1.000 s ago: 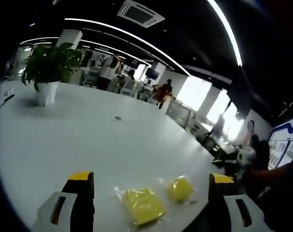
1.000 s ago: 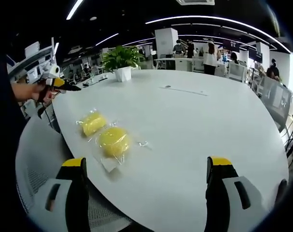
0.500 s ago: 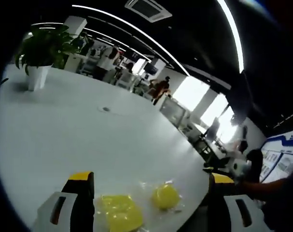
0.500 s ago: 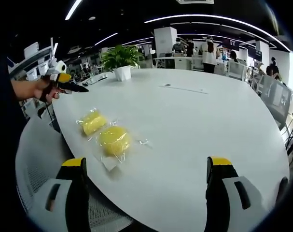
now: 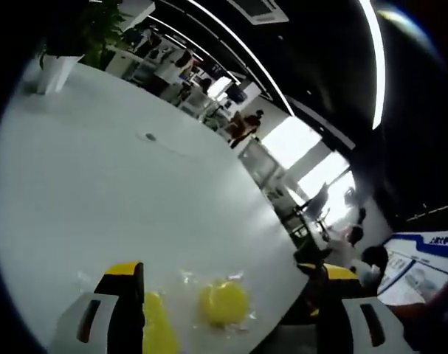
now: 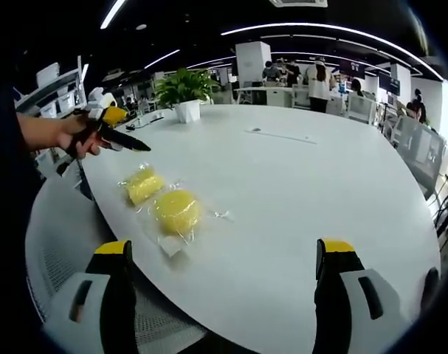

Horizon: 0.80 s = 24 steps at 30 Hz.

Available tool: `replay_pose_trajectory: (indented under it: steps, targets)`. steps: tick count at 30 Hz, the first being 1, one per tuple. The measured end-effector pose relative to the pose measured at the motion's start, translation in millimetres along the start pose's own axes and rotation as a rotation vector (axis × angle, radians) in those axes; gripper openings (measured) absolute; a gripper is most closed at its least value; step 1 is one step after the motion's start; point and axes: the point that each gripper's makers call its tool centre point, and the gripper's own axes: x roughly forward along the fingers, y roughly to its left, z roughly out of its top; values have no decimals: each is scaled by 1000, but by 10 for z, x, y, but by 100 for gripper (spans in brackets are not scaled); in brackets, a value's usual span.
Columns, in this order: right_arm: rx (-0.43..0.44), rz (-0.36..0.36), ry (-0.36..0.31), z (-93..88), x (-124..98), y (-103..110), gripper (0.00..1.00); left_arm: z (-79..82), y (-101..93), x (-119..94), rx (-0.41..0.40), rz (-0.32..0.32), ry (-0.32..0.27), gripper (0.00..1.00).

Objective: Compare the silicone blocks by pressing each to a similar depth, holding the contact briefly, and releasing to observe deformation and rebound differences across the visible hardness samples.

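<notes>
Two yellow silicone blocks in clear wrappers lie near the edge of a white table (image 6: 297, 184). The squarish block (image 6: 144, 184) is nearer the edge; the round block (image 6: 176, 211) lies beside it. In the left gripper view the round block (image 5: 222, 302) sits between my jaws, and the squarish block (image 5: 156, 330) is half hidden behind the left jaw. My left gripper (image 5: 231, 271) is open and hangs above them. In the right gripper view a hand holds the left gripper (image 6: 133, 144) just left of the squarish block. My right gripper (image 6: 224, 247) is open, back from the blocks.
A potted plant (image 6: 183, 92) stands at the far side of the table, with a small dark mark (image 6: 254, 132) on the top. A grey mesh chair (image 6: 57, 251) sits below the table edge near the blocks. Desks and people fill the room behind.
The left gripper has moved in over the table toward the squarish block; the blocks have slid lower in its view. The right gripper has held still.
</notes>
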Motion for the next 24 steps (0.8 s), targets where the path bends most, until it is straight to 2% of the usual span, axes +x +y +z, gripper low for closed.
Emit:
replay_pose_trajectory:
  steps: [3,6,13,18,22,24]
  targets:
    - [4,-1,2,-11,1,13,96,-81,-40,84,-52,-36,36,100]
    - [5,-4,-1,-4,-4,24,96,-94,-16,152,-79,-39,43,100]
    - [-1,-5,9,-43,-33,53,96,-176,108,328,-227,-26,92,97]
    - [8,-10,15,-79,-58,54,96,-211,201,461,-256,-9,122,93]
    - [12,-14,16,-95,-68,66,96,-287,154,575,-298,-23,177,93]
    - [15,-16,15,-101,-69,69,96,-332,171,632,-283,-12,207,92]
